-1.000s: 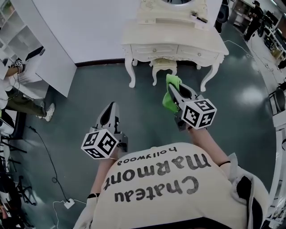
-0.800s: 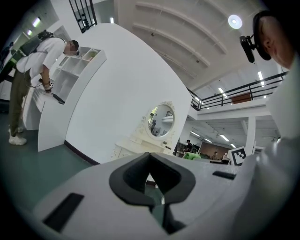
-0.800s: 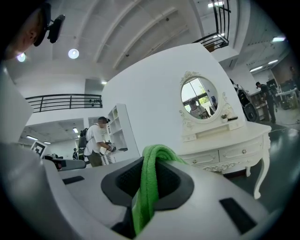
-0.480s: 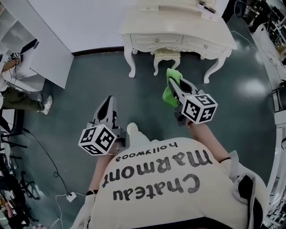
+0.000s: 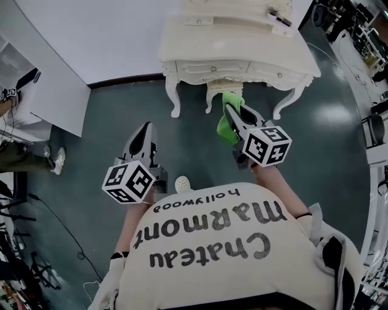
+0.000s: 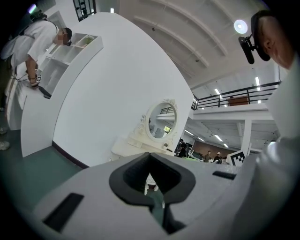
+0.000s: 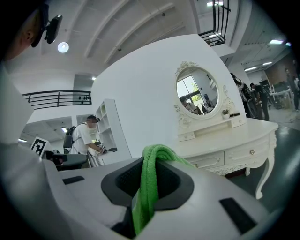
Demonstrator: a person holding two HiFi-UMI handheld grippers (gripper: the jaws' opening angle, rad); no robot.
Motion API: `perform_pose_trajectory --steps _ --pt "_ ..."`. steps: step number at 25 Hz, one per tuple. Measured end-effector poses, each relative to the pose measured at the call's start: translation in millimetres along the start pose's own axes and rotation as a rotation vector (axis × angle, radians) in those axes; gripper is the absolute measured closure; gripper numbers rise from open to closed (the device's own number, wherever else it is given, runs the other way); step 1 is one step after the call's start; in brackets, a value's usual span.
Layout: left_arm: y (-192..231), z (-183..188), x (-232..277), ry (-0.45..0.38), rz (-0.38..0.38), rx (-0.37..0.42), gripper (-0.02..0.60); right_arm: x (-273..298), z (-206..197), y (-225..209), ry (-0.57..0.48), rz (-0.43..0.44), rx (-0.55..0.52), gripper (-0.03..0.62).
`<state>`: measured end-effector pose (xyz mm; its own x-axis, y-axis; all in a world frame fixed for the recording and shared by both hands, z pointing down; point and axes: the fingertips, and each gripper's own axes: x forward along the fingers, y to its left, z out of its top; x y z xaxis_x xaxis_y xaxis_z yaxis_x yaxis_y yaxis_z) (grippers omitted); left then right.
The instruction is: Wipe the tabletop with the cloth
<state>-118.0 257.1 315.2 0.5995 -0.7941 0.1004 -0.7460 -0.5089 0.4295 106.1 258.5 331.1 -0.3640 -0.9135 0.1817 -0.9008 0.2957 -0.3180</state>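
Inside the right gripper [image 5: 233, 118] hangs a cloth [image 5: 224, 130] — bright green, bunched.

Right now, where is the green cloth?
In the head view the green cloth hangs right of centre, clamped in the right gripper. It is over the floor just in front of the white dressing table, not yet touching its top.

Open floor [image 5: 188, 130] is lying clear up to the dressing table [image 5: 209, 68]. Its tabletop [image 5: 236, 42] is standing mostly bare in front; the mirror [image 7: 197, 93] and small items [image 5: 279, 14] are crowding the back, and a stool [image 5: 222, 88] is filling the gap underneath.
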Motion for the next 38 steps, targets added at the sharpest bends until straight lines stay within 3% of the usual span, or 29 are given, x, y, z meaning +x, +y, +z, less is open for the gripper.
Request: perform_pose_trajectory --steps 11,15,19,24,29,38 --pt "89.6 68.8 62.9 0.015 -0.042 0.011 0.574 114.1 29.9 11.8 -0.039 -0.042 0.029 0.531" --pt "115.9 80.1 80.2 0.029 -0.068 0.023 0.574 143.3 29.3 10.4 -0.058 -0.074 0.045 0.531" --pt "134.7 73.6 94.9 0.050 -0.072 -0.005 0.574 164.5 14.4 5.2 -0.007 -0.093 0.047 0.531" --pt "159.8 50.6 101.1 0.115 -0.044 -0.061 0.574 176.5 -21.4 -10.0 0.096 -0.142 0.093 0.531" --pt "185.0 49.7 120.2 0.124 -0.010 -0.074 0.574 210.5 -37.4 -32.7 0.130 -0.163 0.161 0.531" --pt "228.9 83.7 190.0 0.101 0.057 -0.073 0.574 310.9 -6.0 -78.1 0.166 -0.112 0.155 0.531"
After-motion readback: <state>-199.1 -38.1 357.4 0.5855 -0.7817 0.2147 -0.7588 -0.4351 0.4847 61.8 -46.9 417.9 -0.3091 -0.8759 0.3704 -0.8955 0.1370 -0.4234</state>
